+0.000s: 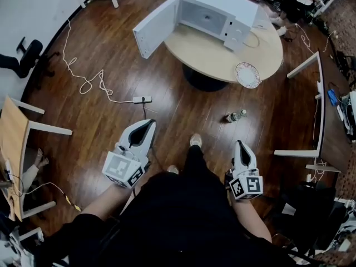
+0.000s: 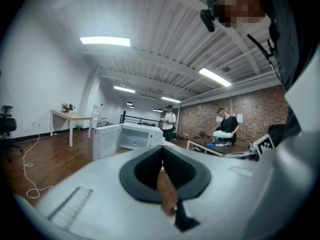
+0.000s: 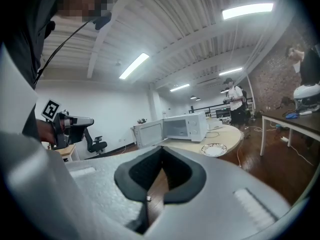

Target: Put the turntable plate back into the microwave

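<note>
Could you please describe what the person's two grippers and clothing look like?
Both the left gripper and the right gripper are smooth white shells tapering to a narrow tip, with black lining around the jaw opening. Each carries a white cube printed with black square markers. The person wears a black top.

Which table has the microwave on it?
The round table in the middle, also holding the plate. The left table and right table are straight-edged.

Microwave (image 1: 214,13): we count one.
Plate (image 1: 247,74): we count one.
Bottle (image 1: 235,116): we count one.
Round bench (image 1: 206,57): we count one.
Grippers: we count two, left gripper (image 1: 147,124) and right gripper (image 1: 240,145).
</note>
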A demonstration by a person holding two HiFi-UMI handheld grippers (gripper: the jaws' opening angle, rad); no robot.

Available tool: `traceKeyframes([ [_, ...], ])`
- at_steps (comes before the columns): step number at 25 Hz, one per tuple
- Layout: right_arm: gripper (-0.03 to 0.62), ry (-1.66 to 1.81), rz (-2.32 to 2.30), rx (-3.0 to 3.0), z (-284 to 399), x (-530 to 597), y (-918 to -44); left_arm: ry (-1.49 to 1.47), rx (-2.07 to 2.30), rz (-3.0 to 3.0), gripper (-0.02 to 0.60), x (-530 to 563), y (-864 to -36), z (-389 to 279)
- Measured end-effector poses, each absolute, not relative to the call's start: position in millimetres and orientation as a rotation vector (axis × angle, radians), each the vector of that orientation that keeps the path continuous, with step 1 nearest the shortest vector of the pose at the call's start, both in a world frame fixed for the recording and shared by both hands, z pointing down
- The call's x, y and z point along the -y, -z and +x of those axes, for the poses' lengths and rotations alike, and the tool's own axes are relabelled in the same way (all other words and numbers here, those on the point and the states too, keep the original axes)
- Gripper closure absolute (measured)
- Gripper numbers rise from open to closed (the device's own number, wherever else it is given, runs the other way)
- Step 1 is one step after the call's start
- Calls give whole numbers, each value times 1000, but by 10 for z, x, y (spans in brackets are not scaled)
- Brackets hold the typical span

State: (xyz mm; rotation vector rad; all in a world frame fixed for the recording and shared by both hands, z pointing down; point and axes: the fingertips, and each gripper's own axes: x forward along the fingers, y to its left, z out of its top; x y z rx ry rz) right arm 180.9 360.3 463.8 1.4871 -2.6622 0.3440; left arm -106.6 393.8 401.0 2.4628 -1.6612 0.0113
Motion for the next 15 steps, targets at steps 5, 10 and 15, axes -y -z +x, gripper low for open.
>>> traceKeyframes([
  [5,592,-388,1540,2625,1920,-3256,-4661,-20,1623,2431,577,-3572,-3979,-991],
  [10,592,-402,1527,2641,1946,-2842,-4680,-64,1618,2462,577,-3177,-3912,-890],
  [15,592,-421,1538,2652,2024,-2447,-4671,-108,1608,2464,577,-2796,-3871,-784],
])
